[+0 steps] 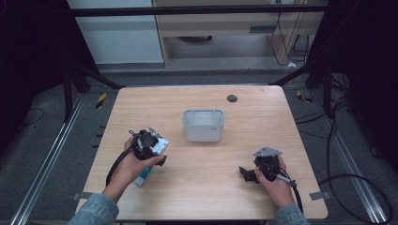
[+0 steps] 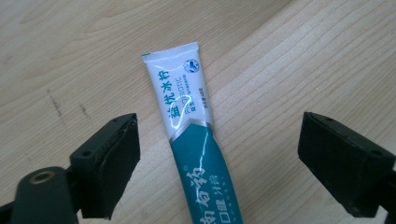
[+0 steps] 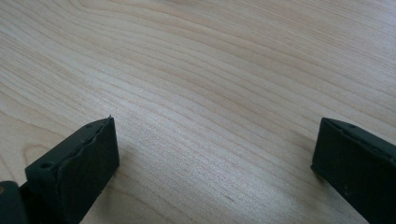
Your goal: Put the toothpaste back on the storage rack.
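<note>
Here we hold the left gripper (image 2: 219, 163) over a toothpaste tube (image 2: 194, 140) lying flat on the wooden table (image 2: 303, 56). The tube sits between our spread fingers (image 2: 109, 163), touching neither. Its white crimped end points away from them, its teal part bears white Chinese characters, and small print reads "BIOTIC". Our right gripper (image 3: 212, 172) is released over bare wood.
</note>
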Demonstrator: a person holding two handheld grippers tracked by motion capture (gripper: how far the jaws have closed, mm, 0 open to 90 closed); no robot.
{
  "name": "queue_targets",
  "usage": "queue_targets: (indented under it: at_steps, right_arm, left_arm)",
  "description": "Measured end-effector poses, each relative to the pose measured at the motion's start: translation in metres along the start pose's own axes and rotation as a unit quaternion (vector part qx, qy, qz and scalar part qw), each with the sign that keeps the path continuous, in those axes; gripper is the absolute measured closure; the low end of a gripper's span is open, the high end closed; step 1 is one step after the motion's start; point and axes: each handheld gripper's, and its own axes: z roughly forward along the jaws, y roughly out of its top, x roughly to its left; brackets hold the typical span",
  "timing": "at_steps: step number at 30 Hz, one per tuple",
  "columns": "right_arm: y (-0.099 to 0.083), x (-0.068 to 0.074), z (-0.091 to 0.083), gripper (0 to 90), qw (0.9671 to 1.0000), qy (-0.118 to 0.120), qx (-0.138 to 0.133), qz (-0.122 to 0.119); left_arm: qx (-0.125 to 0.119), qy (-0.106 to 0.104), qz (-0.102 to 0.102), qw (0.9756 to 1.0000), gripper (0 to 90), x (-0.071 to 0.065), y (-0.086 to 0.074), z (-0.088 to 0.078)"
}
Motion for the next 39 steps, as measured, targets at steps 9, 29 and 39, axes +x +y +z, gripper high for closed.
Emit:
queue_targets:
  at_steps: [9,29,39]
  right_arm:
    - [0.000,0.000,0.000,0.7,1.0000,0.000,0.000,0.000]
    - [0.000,0.000,0.000,0.5,1.0000,0.000,0.001,0.002]
    - [0.000,0.000,0.000,0.5,1.0000,-0.001,0.001,0.002]
  left_arm:
    - [0.024,-0.017,0.000,0.9996,29.3,0.008,0.012,0.003]
    - [0.092,-0.021,-0.023,0.9953,41.7,0.020,0.018,0.024]
    - [0.106,-0.034,-0.041,0.9929,46.5,0.026,0.015,0.035]
